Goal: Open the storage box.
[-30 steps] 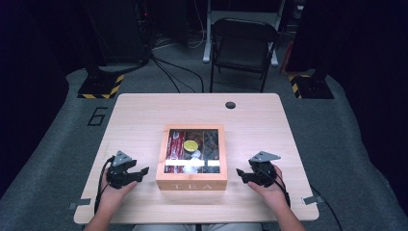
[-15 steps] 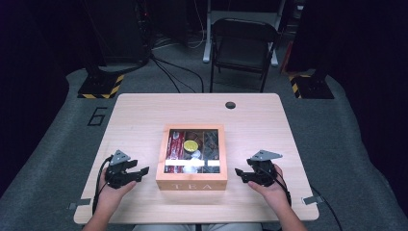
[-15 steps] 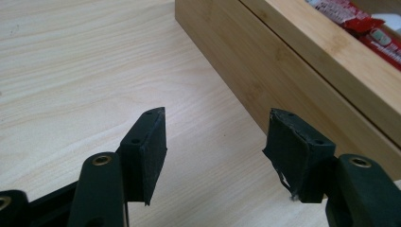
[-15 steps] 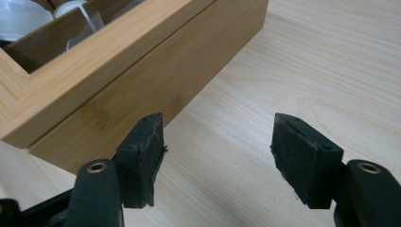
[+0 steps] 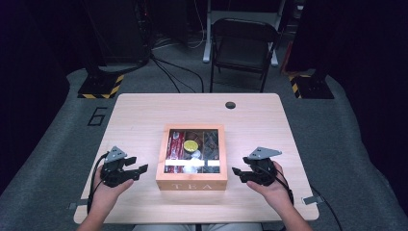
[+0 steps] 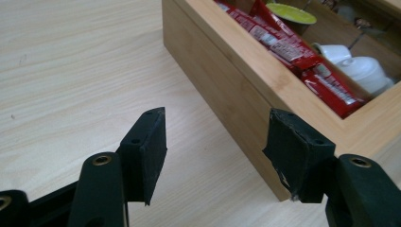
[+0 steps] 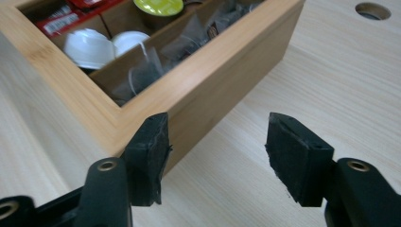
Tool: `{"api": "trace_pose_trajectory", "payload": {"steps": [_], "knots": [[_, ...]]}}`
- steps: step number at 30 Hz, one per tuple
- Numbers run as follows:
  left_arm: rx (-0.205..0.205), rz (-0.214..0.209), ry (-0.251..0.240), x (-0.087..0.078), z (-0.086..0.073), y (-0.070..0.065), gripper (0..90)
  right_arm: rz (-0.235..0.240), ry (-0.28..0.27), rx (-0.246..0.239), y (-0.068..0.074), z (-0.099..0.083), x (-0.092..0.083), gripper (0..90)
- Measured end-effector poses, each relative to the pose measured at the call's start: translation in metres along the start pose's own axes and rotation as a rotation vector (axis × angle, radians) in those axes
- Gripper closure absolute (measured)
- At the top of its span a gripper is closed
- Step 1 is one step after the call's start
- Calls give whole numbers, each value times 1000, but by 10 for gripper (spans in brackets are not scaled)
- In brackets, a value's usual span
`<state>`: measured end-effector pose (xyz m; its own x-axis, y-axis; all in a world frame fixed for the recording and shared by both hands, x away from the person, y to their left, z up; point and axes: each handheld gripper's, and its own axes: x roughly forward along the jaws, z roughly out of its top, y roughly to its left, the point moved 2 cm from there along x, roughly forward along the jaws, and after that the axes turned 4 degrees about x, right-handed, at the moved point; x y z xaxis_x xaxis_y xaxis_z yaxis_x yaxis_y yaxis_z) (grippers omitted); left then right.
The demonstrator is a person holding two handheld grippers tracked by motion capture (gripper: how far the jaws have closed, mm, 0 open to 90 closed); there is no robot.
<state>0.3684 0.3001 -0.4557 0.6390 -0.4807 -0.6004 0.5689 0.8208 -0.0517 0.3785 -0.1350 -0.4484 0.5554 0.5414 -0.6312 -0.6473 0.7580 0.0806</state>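
A bamboo tea box (image 5: 192, 181) marked TEA sits at the middle of the wooden table (image 5: 144, 110), its top showing red packets (image 6: 283, 47), a yellow-green capsule (image 7: 158, 5), white pods (image 7: 87, 46) and clear tea bags (image 7: 142, 71) in compartments. My left gripper (image 5: 139, 169) rests on the table just left of the box, open and holding nothing; the box's left wall (image 6: 222, 80) lies close ahead of its jaws. My right gripper (image 5: 239, 172) sits just right of the box, open too, with the box's right wall (image 7: 227, 80) in front of it.
A round cable hole (image 5: 230, 105) is near the table's far edge. A black folding chair (image 5: 243, 43) stands beyond the table. Striped stand bases (image 5: 98, 86) sit on the grey floor at both far corners. Cables trail from both grippers over the near edge.
Both hands have shifted slightly toward the near edge of the table; the jaws stay open and the box has not moved.
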Motion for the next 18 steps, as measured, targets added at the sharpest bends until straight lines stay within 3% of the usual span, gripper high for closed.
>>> {"api": "trace_pose_trajectory", "payload": {"steps": [9,15,18], "knots": [[54,-37,-20,-15,7,-17,407,40,-34,-20,19,4,-11,431],[52,-70,-32,-14,-3,-30,412,58,-37,-39,30,1,-10,459],[82,-93,-27,-11,-9,-37,435,73,-25,-41,33,-4,-6,475]]}}
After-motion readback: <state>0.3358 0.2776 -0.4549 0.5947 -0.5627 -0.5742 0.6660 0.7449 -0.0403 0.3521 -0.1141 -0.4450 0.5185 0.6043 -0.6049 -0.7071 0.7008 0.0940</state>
